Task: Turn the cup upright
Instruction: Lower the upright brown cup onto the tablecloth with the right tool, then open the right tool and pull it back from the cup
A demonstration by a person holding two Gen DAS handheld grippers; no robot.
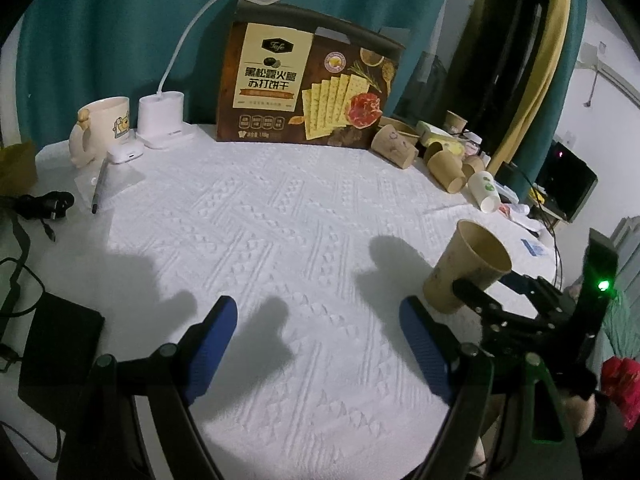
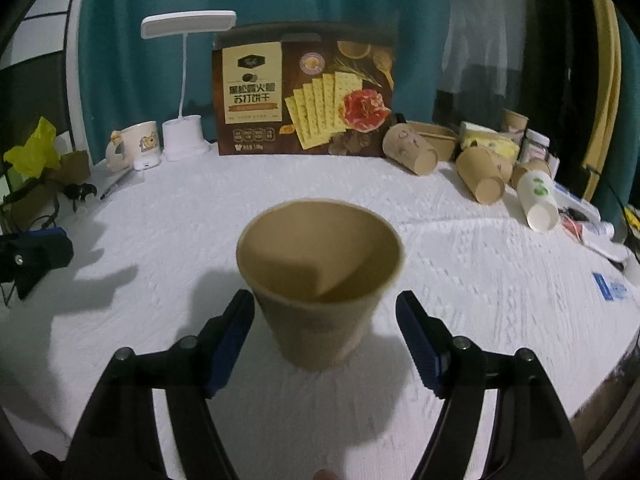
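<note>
A brown paper cup [image 2: 320, 280] stands upright on the white textured tablecloth [image 2: 460, 280], mouth up and empty. My right gripper [image 2: 325, 302] is open around its lower half: the left blue pad sits right at the cup's wall, and the right pad stands a little clear of it. The left wrist view shows the same cup [image 1: 464, 268] at the right, with one of the right gripper's black fingers [image 1: 474, 292] in front of it. My left gripper [image 1: 317, 308] hovers open over bare cloth, left of the cup, with nothing between its fingers.
A cracker box [image 2: 304, 92], a white desk lamp [image 2: 184, 136] and a cream mug [image 2: 140, 144] line the back. Several brown cups [image 2: 412, 152] and a white cup [image 2: 538, 200] lie on their sides at the back right. A black box [image 1: 60, 344] and cables sit at the left.
</note>
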